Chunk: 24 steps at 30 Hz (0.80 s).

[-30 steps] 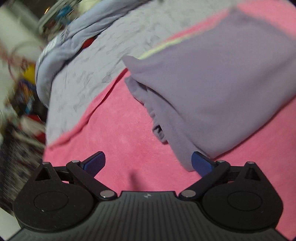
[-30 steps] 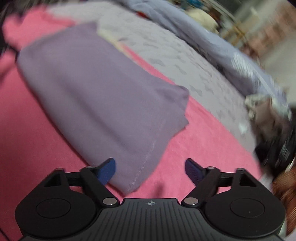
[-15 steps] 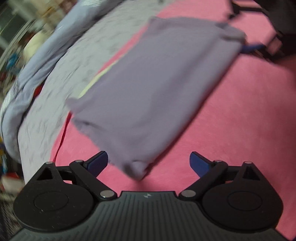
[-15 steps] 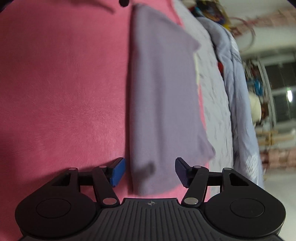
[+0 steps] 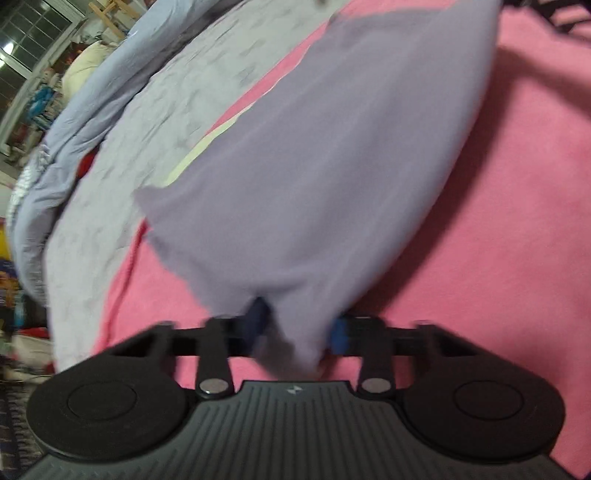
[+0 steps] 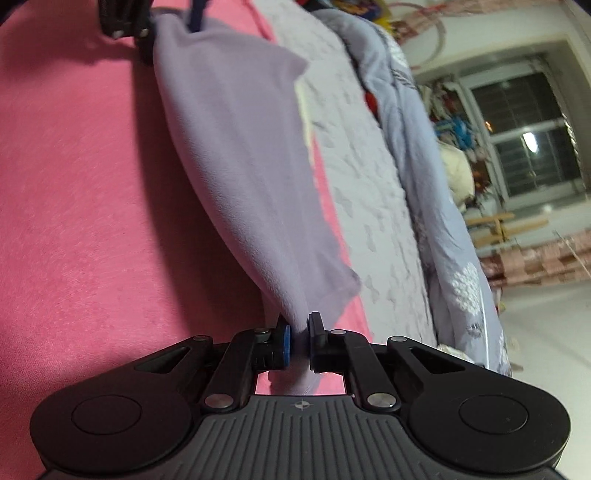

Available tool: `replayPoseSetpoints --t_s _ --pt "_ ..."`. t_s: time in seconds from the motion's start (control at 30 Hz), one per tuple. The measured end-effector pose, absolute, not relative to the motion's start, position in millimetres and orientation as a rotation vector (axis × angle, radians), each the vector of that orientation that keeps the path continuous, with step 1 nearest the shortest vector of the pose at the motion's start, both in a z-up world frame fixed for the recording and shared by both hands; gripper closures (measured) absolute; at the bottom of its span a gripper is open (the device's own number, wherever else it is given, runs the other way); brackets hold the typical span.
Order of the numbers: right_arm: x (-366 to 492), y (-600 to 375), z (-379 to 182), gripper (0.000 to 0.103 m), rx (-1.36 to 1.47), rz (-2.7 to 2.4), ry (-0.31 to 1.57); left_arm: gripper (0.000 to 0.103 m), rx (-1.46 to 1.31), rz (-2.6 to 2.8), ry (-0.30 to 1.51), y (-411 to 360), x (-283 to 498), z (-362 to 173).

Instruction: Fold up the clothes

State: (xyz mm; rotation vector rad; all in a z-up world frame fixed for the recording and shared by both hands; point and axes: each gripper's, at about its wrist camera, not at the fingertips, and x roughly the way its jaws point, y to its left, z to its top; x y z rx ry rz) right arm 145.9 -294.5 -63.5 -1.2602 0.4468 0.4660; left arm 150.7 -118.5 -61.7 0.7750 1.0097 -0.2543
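Note:
A folded lavender garment (image 5: 332, 166) lies stretched along the pink blanket (image 5: 498, 221). In the left wrist view its near end bunches between the blue pads of my left gripper (image 5: 297, 328), whose jaws are closing and press the cloth. In the right wrist view the garment (image 6: 240, 147) runs away from me. Its other end is pinched between the pads of my right gripper (image 6: 300, 341), whose jaws are closing tight on a thin fold. At the far end a blue finger (image 6: 197, 16) of the left gripper shows on the cloth. The garment sags between the two grips.
Beyond the pink blanket (image 6: 74, 221) lies a grey patterned sheet (image 6: 369, 184), then a bunched pale blue quilt (image 6: 424, 166). A window (image 6: 528, 140), wooden pieces and clutter stand past the bed, with pale floor (image 6: 546, 332) at the right.
Both grippers went from wide open to closed on opposite ends of the lavender garment. Both views rolled, and the garment's ends have risen off the blanket.

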Motion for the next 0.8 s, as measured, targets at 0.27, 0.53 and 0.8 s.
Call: replayPoseSetpoints --t_s 0.27,0.53,0.8 --pt "123.9 -298.4 -46.1 0.094 -1.195 0.426 0.442 0.090 0.821 -0.251 0.923 -103.3 138.8 -31.5" --pt "100.7 -306.9 -72.4 0.094 -1.242 0.506 0.565 0.101 0.868 -0.296 1.093 -88.0 113.9 -64.9" --pt "99.0 -327.4 -64.0 0.090 -1.069 0.571 0.849 0.093 0.409 -0.142 1.114 -34.2 123.5 -14.7"
